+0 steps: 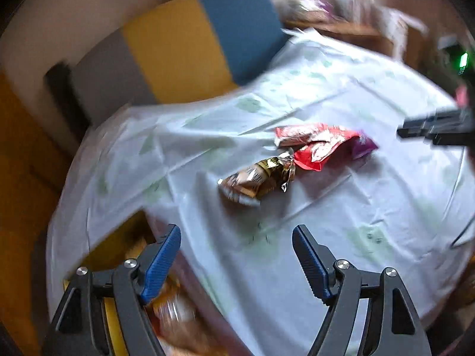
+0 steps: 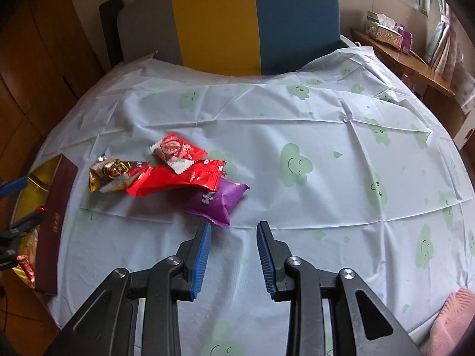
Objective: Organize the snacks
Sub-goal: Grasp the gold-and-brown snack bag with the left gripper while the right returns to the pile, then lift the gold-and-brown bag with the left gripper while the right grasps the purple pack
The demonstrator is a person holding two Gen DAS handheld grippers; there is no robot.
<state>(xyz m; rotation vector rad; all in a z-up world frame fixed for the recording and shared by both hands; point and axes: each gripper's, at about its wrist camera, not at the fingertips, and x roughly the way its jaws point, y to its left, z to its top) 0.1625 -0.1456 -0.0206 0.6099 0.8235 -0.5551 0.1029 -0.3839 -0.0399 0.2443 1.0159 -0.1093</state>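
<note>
- While four packets lie in a loose heap on the tabletop [image 2: 297,124], both tongs hang empty above the cloth.
- The left tongs [image 1: 236,259] gape wide, nothing between them, over the tabletop's edge near the gold tin [image 2: 35,175].
- The right tongs [image 2: 234,249] stand at a narrower gap, also gripping nothing, just short of the purple packet [image 2: 215,203].
- The heap: a gold packet [image 2: 111,173], a long red packet [image 2: 175,179], a small red-and-white one [image 2: 176,151] on top of it, and the purple one partly tucked beneath the red.
- Risk, as I judge it: because the packets overlap, pinching one may drag its neighbours along or flick them off the heap.
- The thin cloth is creased; tongs closing low could catch it and pull the whole pile.
- The tin's dark red lid [image 2: 55,222] lies along the tabletop's edge, so a careless sweep may knock it off.
</note>
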